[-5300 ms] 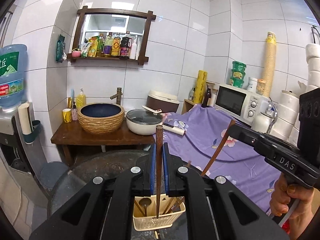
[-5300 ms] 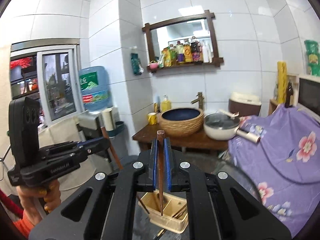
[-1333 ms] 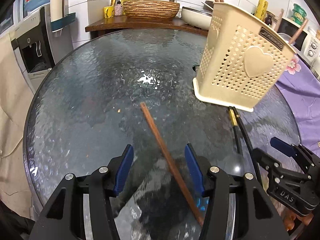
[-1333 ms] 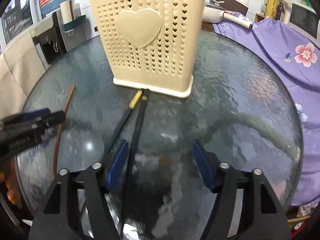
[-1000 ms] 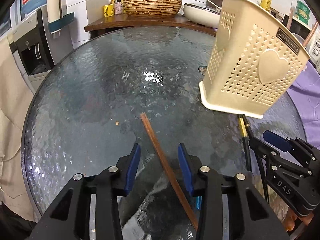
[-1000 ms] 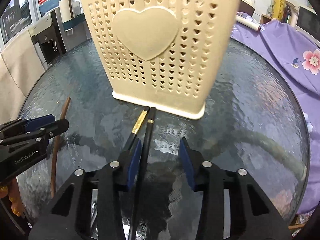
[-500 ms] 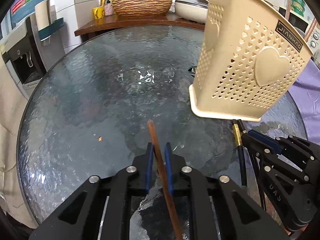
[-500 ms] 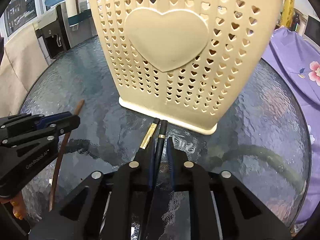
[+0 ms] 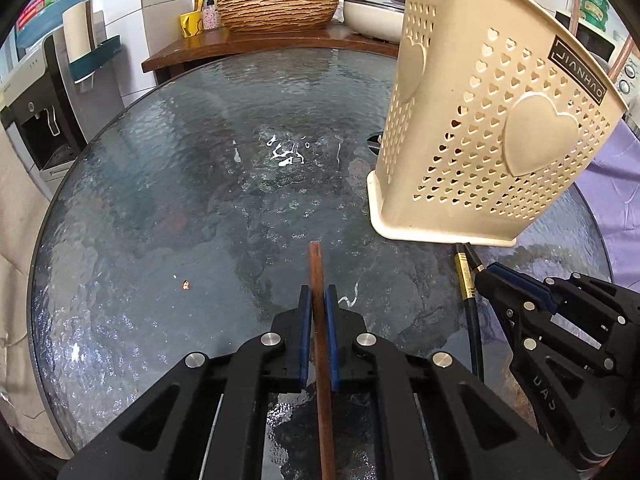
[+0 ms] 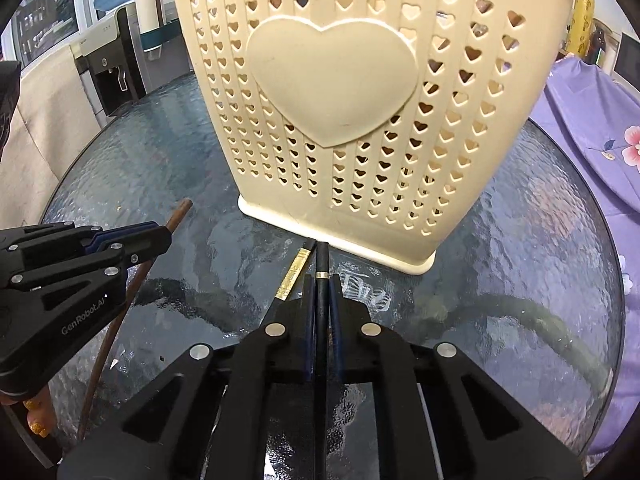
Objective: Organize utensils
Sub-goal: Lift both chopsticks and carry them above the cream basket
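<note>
Two views, left wrist first.
Left gripper: the left gripper (image 9: 316, 296) has its blue-padded fingers (image 9: 305, 320) pinched tight on a long brown wooden chopstick (image 9: 318, 280), which runs straight out between them with its blunt end poking just past the tips, low over the glass.
Table: a round textured dark glass table (image 9: 180, 184) spreads under everything, with a bright glare patch near its middle.
Holder: the cream plastic utensil holder with heart-shaped holes (image 9: 480, 128) stands upright on the right, a big raised heart on each visible side, brown stick ends peeking above its rim.
Right gripper: the right gripper (image 9: 486, 274) comes in low at the right edge, tips just in front of the holder's base, with dark chopsticks running beneath it.
Background: a woven brown basin (image 9: 278, 8) sits on the wooden counter behind the table.

Now the right wrist view.
Right gripper: here its fingers (image 10: 308, 304) are clamped on a black chopstick with a thin gold ring (image 10: 321, 276), tip almost touching the holder's foot.
Second stick: a black chopstick with a long gold band (image 10: 294, 270) lies on the glass just beside it, left.
Holder: it fills the upper frame, dead ahead.
Left gripper: off to the left, closed on the brown chopstick, which slants down toward the near edge.
Cloth: a purple floral cloth (image 10: 592, 120) drapes at right.
</note>
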The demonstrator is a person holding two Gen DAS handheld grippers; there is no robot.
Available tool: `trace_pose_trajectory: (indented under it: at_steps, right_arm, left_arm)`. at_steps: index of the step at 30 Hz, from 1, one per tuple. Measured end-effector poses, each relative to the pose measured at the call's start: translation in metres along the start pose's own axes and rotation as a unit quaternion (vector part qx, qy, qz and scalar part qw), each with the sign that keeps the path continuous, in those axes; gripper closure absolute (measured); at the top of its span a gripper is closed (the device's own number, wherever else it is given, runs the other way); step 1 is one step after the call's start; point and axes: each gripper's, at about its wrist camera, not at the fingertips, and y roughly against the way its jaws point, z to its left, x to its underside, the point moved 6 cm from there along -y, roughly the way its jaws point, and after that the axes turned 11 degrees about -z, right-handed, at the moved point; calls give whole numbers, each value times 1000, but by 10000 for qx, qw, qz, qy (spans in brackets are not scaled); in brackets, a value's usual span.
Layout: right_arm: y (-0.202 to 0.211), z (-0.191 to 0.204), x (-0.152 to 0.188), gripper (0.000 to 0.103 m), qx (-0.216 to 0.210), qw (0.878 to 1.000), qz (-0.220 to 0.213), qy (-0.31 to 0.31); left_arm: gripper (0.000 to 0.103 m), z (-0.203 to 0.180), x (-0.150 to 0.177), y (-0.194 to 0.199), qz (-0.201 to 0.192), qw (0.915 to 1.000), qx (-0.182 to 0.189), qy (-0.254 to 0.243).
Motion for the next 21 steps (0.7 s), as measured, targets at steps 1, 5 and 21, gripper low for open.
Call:
trace_pose_trajectory:
  at_steps: [1,5,21]
  right_arm:
    - [0,-1,0,95,-8,10000,0,-7]
    - [0,-5,0,95,-91,9999,6,-141]
    - [85,-22,-28,95,-815,9921,-805,-508]
  left_arm:
    - [96,0,0,0,-4,10000,8,5]
    - [96,1,-2,-3,23,9999,97,124]
    - [96,-4,-43,77,-915,9934,680,158]
